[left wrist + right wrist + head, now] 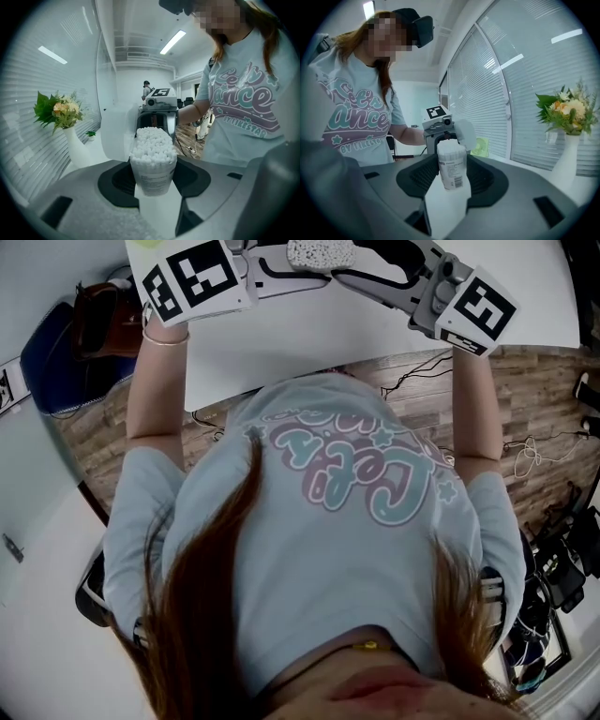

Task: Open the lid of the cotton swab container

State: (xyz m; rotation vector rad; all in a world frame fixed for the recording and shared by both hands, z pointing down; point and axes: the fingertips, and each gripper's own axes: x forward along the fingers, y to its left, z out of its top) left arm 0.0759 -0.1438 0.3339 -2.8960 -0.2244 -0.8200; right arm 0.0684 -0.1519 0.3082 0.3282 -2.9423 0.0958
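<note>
Noted a white vase of yellow and green flowers (567,164) off to one side on the white worktop (309,343), well apart from the work, with slatted window blinds (525,93) behind it. Saw loose dark cables (412,371) lying on the wood-plank floor (122,427) below the worktop's near edge.

Found the clear plastic cotton swab container (153,171) over the worktop, directly between the two facing tongs, tilted in the right gripper view. Saw it packed to the brim with white cotton swabs (151,140). Saw its translucent white lid (465,133) already flipped up and back, on the side toward the left tongs (158,201).

Read the left tongs as partway closed and clamped on the container's wall. Read the right tongs (446,192) as partway apart, straddling the container's labelled side with no evident press.
</note>
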